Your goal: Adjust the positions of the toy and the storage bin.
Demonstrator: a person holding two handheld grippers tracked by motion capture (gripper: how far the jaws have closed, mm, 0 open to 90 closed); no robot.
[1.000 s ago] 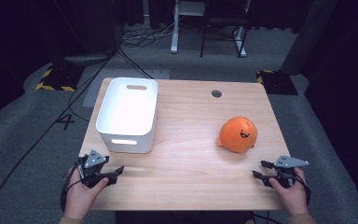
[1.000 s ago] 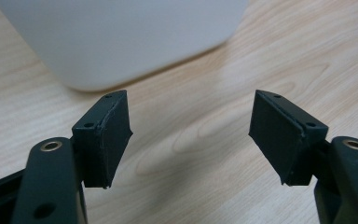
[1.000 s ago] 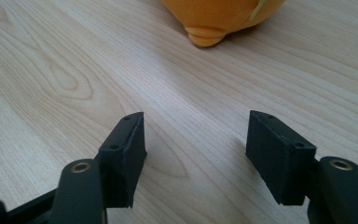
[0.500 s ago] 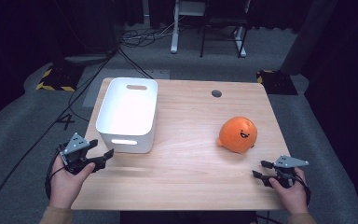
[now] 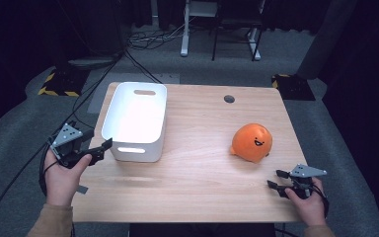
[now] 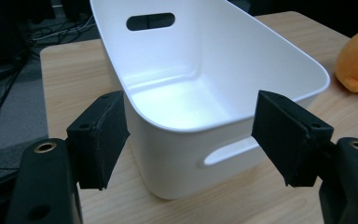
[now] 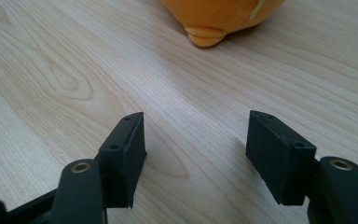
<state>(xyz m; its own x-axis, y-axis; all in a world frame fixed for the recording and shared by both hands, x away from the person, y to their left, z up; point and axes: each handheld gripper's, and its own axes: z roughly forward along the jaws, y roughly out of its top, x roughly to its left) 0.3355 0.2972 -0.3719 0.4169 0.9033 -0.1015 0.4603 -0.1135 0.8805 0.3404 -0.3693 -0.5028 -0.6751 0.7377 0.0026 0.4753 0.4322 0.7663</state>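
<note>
While both tongs gape: left tongs [image 5: 98,148] beside one white tub [image 5: 135,121], right tongs [image 5: 276,178] near one orange toy [image 5: 251,142]. Pale wood worktop [image 5: 197,173], grey carpet [image 5: 217,69], dark room.

A dim lab: cables [image 5: 143,42] trail across grey carpet [image 5: 237,69].

A light wooden table [image 5: 197,123] is standing on grey carpet [image 5: 325,133] in a dim room. Black cables [image 5: 143,42] are trailing across the floor behind it, near white desk legs [image 5: 185,29] and a dark chair base [image 5: 234,34]. Yellow-and-black hazard strips [image 5: 56,89] are lying at the left
</note>
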